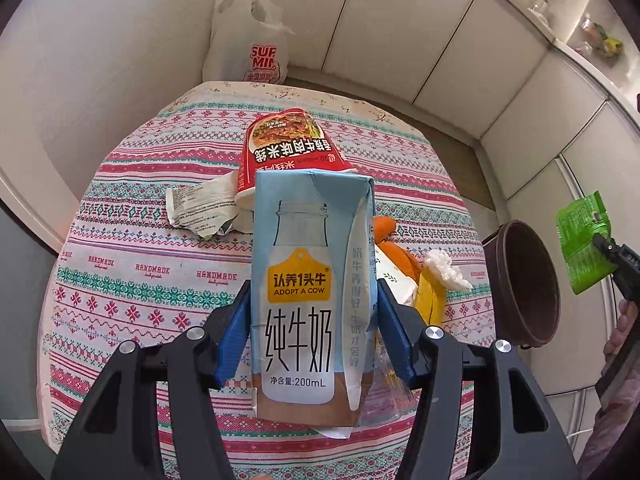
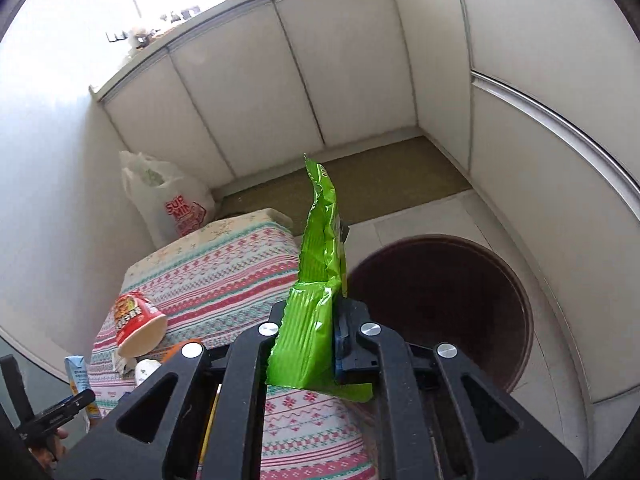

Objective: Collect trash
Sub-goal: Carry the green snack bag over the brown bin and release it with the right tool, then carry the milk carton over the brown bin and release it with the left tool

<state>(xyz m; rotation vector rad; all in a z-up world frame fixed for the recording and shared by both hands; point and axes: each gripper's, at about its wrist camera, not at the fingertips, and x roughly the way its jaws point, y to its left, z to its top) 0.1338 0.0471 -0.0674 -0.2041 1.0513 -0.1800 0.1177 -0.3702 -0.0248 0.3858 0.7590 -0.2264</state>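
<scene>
Milk carton (image 1: 310, 300) upright, clamped in left hand-held gripper (image 1: 314, 336) above tabletop (image 1: 120, 280) | green wrapper (image 2: 316, 292) pinched in right hand-held gripper (image 2: 308, 344) | brown bin (image 2: 444, 300) just right-far; right nearer.

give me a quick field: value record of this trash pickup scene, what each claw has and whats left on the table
left claw: shut on milk carton, held upright above the table
right claw: shut on green wrapper, held near the bin
bin: brown, round, open, on the floor beside the table
table: round, patterned cloth
left on table: red noodle cup on its side, crumpled paper wrapper, white tissue, orange and yellow scraps
behind table: white plastic bag against the wall
</scene>
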